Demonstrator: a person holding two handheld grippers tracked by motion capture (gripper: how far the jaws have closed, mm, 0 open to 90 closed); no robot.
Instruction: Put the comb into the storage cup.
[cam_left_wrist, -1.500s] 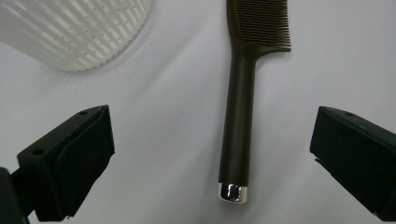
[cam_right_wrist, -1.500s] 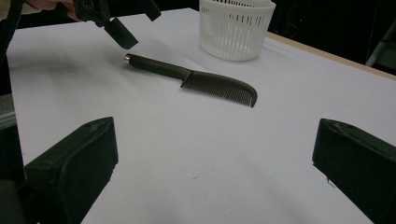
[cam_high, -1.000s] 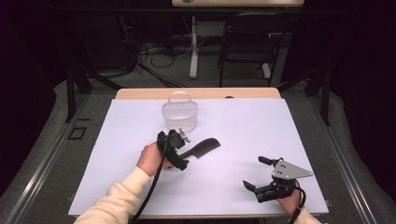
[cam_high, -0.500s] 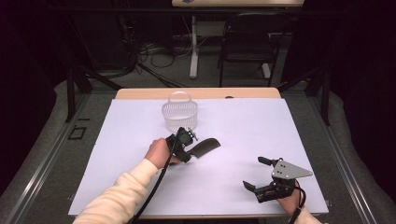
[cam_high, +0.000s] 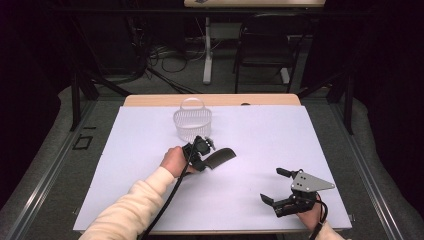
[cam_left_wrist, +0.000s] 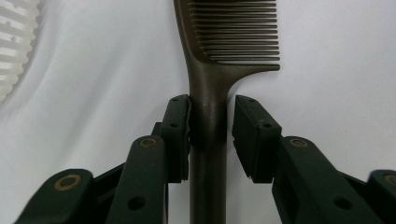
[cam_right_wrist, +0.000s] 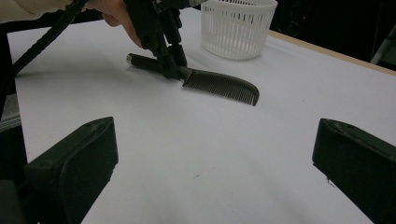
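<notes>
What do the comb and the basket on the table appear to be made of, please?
Comb: probably hard plastic, dark brown, with a dull satin sheen and evenly moulded teeth. Basket: likely white plastic, matte, with thin walls pierced by regular slots and a moulded loop handle.

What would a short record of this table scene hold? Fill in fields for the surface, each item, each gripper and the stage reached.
surface: white table
comb: dark, lying flat
basket: white, slotted, beyond the comb
left gripper: jaws just been closing around the comb handle; one pad touches, the other is a sliver off
right gripper: open, holding nothing, near the table's front
stage: comb not yet lifted
</notes>
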